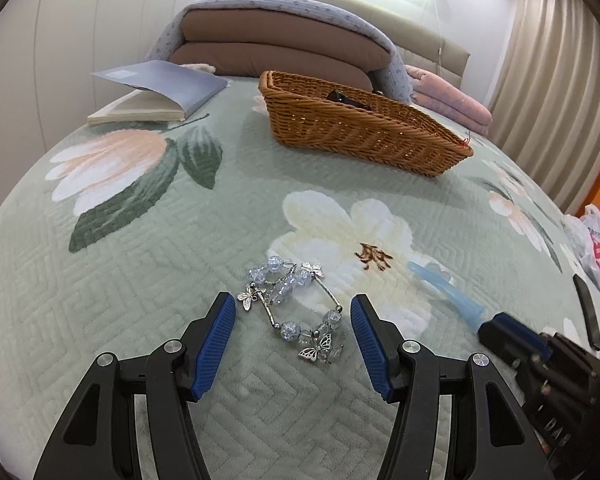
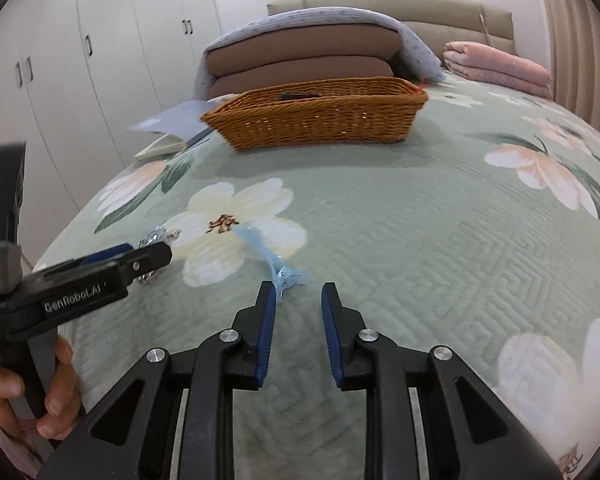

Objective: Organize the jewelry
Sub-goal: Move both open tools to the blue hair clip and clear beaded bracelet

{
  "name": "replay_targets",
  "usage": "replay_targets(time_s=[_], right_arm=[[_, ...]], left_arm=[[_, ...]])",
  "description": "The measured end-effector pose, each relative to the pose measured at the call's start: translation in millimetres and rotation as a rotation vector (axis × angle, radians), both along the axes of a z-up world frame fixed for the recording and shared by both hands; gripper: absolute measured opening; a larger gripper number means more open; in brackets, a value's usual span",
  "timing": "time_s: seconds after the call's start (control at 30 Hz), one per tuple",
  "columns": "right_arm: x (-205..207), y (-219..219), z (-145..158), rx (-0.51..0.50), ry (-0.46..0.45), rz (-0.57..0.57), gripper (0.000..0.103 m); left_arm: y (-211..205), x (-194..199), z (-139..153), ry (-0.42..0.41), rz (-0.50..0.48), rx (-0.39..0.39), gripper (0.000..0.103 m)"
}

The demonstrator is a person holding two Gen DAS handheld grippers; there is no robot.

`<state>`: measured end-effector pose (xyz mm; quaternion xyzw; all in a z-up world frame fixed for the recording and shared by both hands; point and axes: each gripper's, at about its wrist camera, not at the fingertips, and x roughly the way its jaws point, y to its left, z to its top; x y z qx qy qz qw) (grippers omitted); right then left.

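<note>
Your left tongs (image 1: 292, 312) are spread wide, low over the bed (image 1: 140, 248), with the beaded butterfly bracelet (image 1: 296, 308) lying on the quilt between the blue pads (image 1: 216, 344), touching neither. Your right tongs (image 2: 298, 300) are parted more narrowly, and the light blue hair clip (image 2: 276, 260) lies just ahead, its wide end right by the left pad. The clip sits just to the right of the bracelet. Farther up the bed stands the wicker basket (image 2: 320, 120) with a dark item inside, an open book (image 1: 160, 92) to its left.
</note>
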<state>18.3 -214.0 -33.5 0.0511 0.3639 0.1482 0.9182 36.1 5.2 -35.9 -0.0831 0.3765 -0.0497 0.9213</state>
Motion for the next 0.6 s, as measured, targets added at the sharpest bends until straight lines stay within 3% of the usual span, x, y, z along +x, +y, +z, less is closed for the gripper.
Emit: replay_targets(time_s=[0.1,0.3,0.5,0.6], right_arm=[[2.1,-4.5,1.3,0.046,0.018,0.045,0.027],[6.9,1.6,12.5,-0.002,-0.002,0.086,0.032],[24.3,3.9,6.8,0.03,0.072,0.122,0.032],[26.5,-1.1,3.1,0.109,0.114,0.138,0.019]], left_arm=[[-4.3,0.4,-0.5,0.002,0.001,0.029,0.062],[-9.4,2.1,-1.4,0.005,0.007,0.066,0.062],[-9.0,2.2,-1.7,0.004,0.006,0.068,0.062],[-8.2,2.4,-1.9,0.004,0.005,0.064,0.062]])
